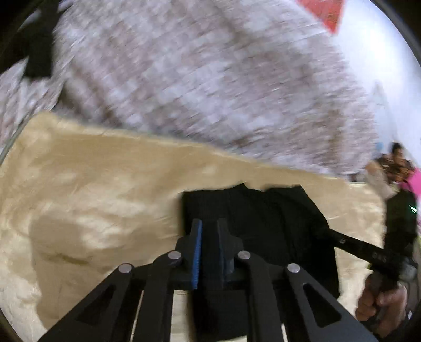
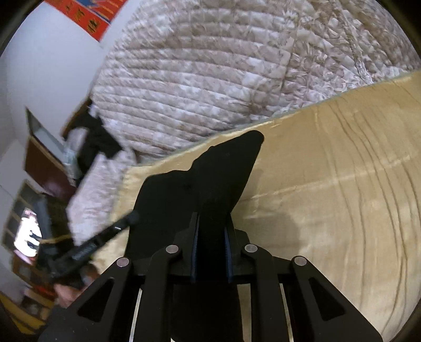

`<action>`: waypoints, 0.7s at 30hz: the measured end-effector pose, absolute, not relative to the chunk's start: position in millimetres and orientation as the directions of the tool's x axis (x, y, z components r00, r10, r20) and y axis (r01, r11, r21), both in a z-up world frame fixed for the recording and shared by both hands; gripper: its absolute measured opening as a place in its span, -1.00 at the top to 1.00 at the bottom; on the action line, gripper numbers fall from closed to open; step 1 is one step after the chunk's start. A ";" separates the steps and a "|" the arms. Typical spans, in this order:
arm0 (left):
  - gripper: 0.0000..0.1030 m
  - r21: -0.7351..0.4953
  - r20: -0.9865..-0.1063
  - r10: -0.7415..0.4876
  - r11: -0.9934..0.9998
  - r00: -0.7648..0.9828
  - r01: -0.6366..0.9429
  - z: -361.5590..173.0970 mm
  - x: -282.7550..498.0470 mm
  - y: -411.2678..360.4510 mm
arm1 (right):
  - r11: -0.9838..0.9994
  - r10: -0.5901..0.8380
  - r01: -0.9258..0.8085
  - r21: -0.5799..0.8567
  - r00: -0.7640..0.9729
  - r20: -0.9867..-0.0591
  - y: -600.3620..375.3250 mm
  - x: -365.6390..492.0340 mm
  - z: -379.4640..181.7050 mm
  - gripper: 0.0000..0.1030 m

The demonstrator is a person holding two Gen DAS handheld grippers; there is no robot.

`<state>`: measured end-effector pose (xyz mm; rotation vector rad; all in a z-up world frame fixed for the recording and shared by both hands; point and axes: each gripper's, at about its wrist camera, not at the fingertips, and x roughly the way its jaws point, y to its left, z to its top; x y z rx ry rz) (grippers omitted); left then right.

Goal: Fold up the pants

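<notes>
The black pants (image 1: 263,215) lie on a tan sheet (image 1: 92,184), with their near edge lifted. In the left wrist view my left gripper (image 1: 210,226) is shut on that edge, black cloth pinched between the blue pad and the other finger. The right gripper (image 1: 325,232) reaches into the pants from the right, held by a hand (image 1: 379,302). In the right wrist view my right gripper (image 2: 211,223) is shut on a raised fold of the pants (image 2: 210,179), which stand up in a peak. The left gripper (image 2: 130,218) enters from the left at the cloth's edge.
A quilted beige bedspread (image 2: 210,79) covers the bed beyond the tan sheet (image 2: 329,171). Another black garment (image 2: 97,139) lies at its far left corner near dark wooden furniture (image 2: 44,163). A red poster (image 2: 89,15) hangs on the white wall. A person (image 1: 394,160) sits at the far right.
</notes>
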<state>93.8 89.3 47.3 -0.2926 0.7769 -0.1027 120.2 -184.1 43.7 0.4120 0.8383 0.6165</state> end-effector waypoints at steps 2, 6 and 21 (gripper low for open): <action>0.75 -0.278 -0.724 -0.172 0.959 0.668 -0.055 31.6 95.7 92.2 | 0.827 0.559 -0.314 0.466 0.539 -0.630 -176.0 129.6 29.3 0.53; 0.75 -0.270 -0.702 -0.185 0.963 0.688 -0.016 40.8 80.7 80.0 | 0.889 0.457 -0.255 0.380 0.549 -0.700 -186.3 125.9 16.9 0.50; 0.72 -0.129 -0.707 -0.133 0.990 0.694 0.058 29.7 17.1 16.7 | 0.896 0.409 -0.394 0.207 0.544 -0.733 -153.6 48.2 10.8 0.50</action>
